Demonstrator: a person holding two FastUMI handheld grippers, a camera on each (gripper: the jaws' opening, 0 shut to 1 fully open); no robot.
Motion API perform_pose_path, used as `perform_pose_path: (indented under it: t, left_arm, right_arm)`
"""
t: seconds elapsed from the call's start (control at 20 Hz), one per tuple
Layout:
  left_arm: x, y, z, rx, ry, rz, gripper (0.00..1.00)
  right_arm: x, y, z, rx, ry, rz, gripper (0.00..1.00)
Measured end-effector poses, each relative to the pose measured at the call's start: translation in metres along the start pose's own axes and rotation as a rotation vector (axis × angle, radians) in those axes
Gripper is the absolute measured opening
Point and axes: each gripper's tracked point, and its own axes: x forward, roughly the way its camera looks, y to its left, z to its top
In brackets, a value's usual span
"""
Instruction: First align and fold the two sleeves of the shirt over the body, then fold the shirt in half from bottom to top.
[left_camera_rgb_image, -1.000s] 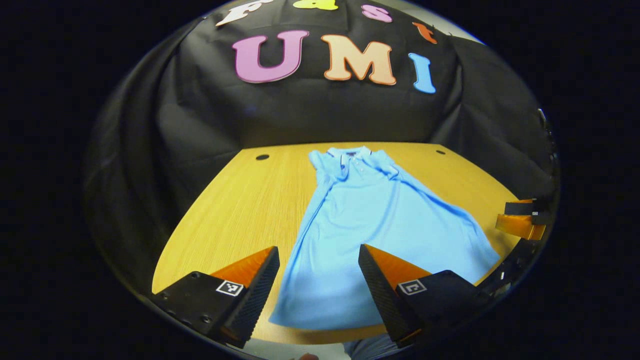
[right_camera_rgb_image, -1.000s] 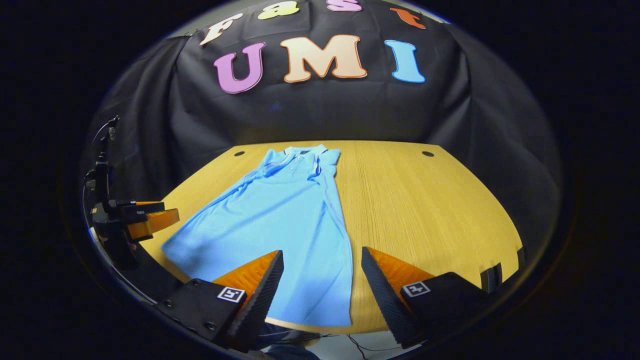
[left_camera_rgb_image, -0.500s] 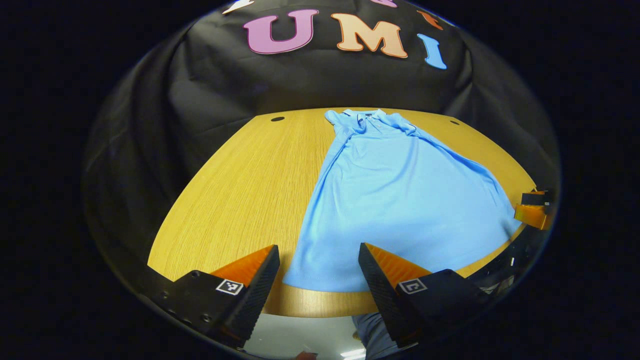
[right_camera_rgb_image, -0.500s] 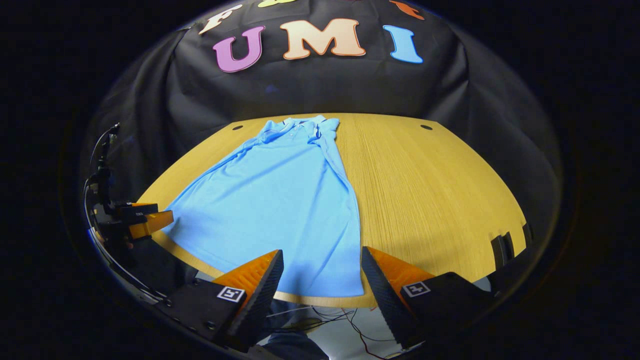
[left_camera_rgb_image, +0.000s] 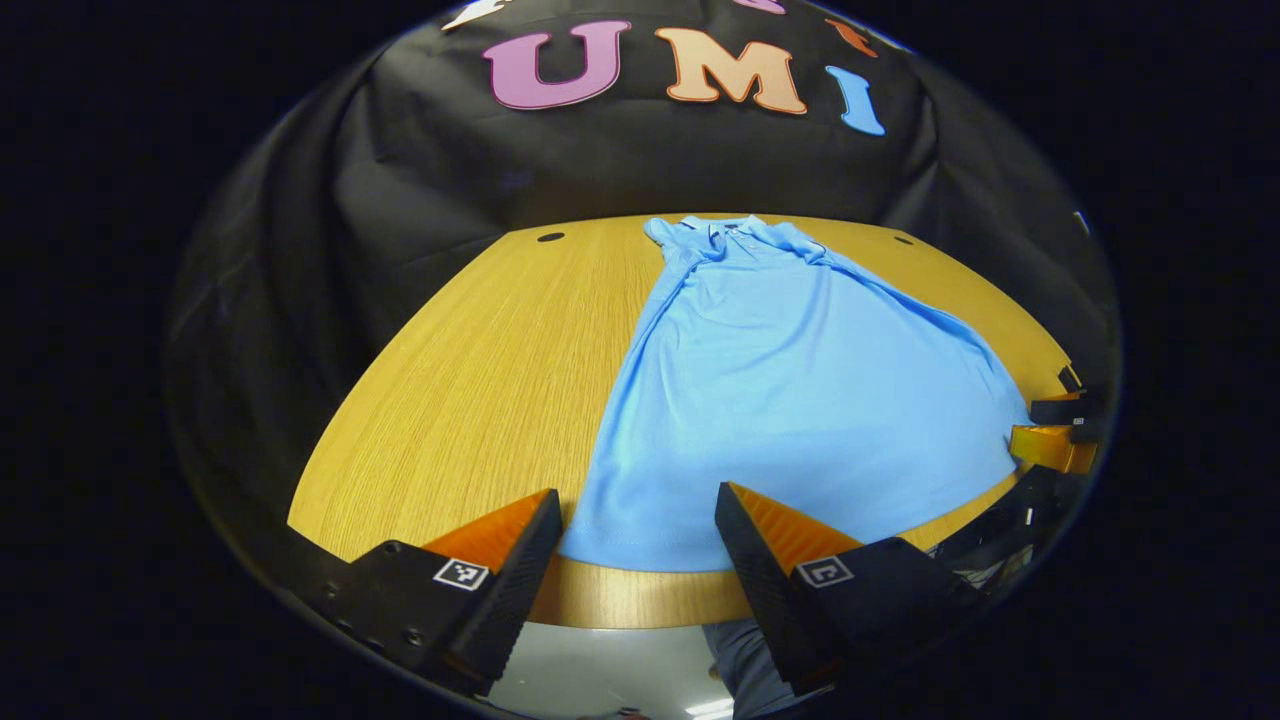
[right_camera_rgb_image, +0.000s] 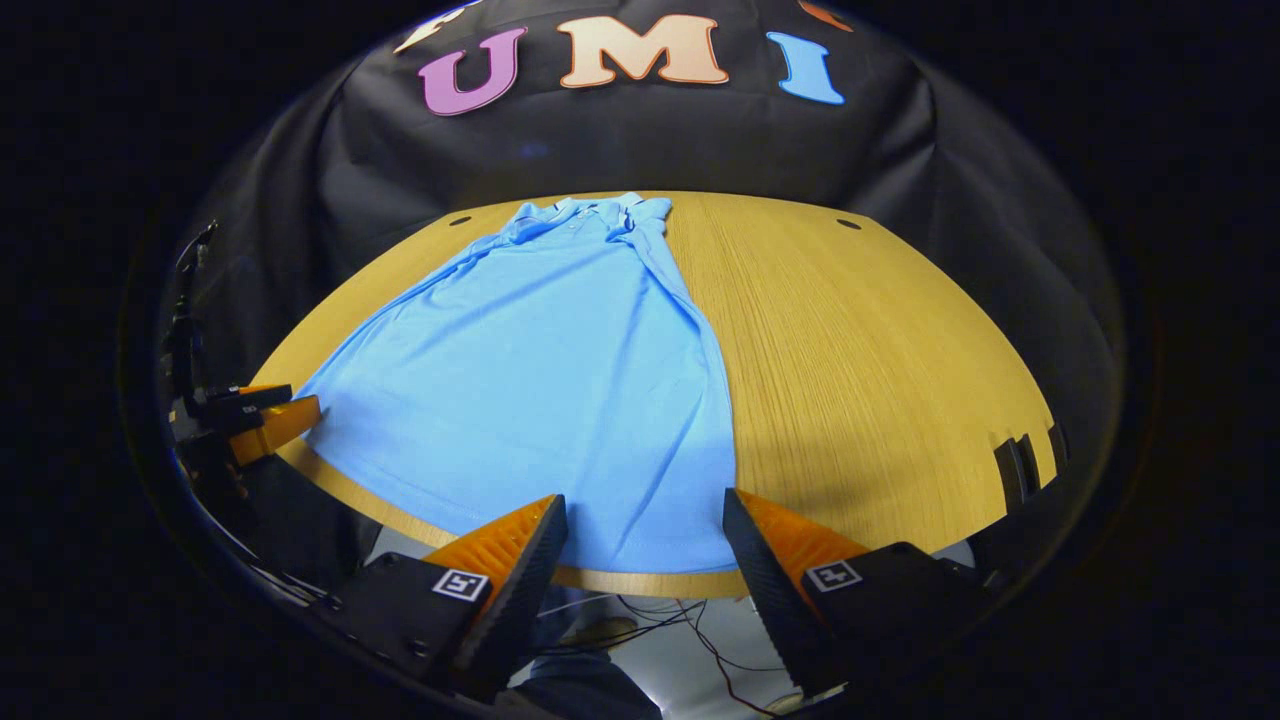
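A light blue polo shirt (left_camera_rgb_image: 790, 390) lies flat on the wooden table (left_camera_rgb_image: 470, 380), collar at the far end, both sleeves folded in over the body. Its hem lies near the table's front edge. My left gripper (left_camera_rgb_image: 640, 515) stands open just in front of the hem's left corner, with nothing between its fingers. In the right gripper view the same shirt (right_camera_rgb_image: 560, 380) spreads to the left, and my right gripper (right_camera_rgb_image: 645, 520) is open over the hem's right corner, holding nothing. The other gripper appears at the right rim (left_camera_rgb_image: 1055, 435) and at the left rim (right_camera_rgb_image: 255, 420).
Black cloth walls close the booth behind and beside the table. Small dark holes (left_camera_rgb_image: 550, 237) (right_camera_rgb_image: 848, 224) mark the table's far corners. Bare wood lies left of the shirt (left_camera_rgb_image: 470, 380) and right of it (right_camera_rgb_image: 870, 380). Cables (right_camera_rgb_image: 690, 630) trail on the floor below the front edge.
Both grippers have drawn back toward the table's front edge and tilted downward, so the hem and the floor below now appear between the fingers. The shirt has not moved.
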Motion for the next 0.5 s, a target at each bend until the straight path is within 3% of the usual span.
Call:
perform_pose_path:
  t: [0.05,0.15,0.2,0.3,0.35,0.45,0.5]
  left_arm:
    - [0.000,0.000,-0.001,0.001,-0.003,0.002,0.95]
    - [0.000,-0.002,0.000,0.009,-0.004,0.001,0.95]
    - [0.000,-0.004,0.000,0.011,-0.010,-0.006,0.95]
    - [0.002,-0.016,0.000,-0.020,-0.019,-0.049,0.95]
    - [0.003,-0.023,-0.001,-0.043,-0.024,-0.061,0.86]
    - [0.004,-0.032,-0.001,-0.037,-0.023,-0.070,0.62]
    - [0.002,-0.039,0.001,-0.035,-0.028,-0.086,0.58]
  right_arm:
    - [-0.001,-0.001,0.000,0.012,0.000,-0.004,0.99]
    - [0.000,-0.002,0.000,0.028,-0.002,-0.013,0.99]
    - [0.000,-0.001,0.000,0.019,-0.008,-0.011,0.94]
    - [-0.001,0.005,-0.001,-0.001,-0.004,0.011,0.98]
    - [0.000,0.008,-0.001,-0.005,0.002,0.023,0.92]
    - [0.003,0.018,0.002,0.008,0.007,0.048,0.65]
    - [0.005,0.021,0.002,0.029,0.008,0.056,0.44]
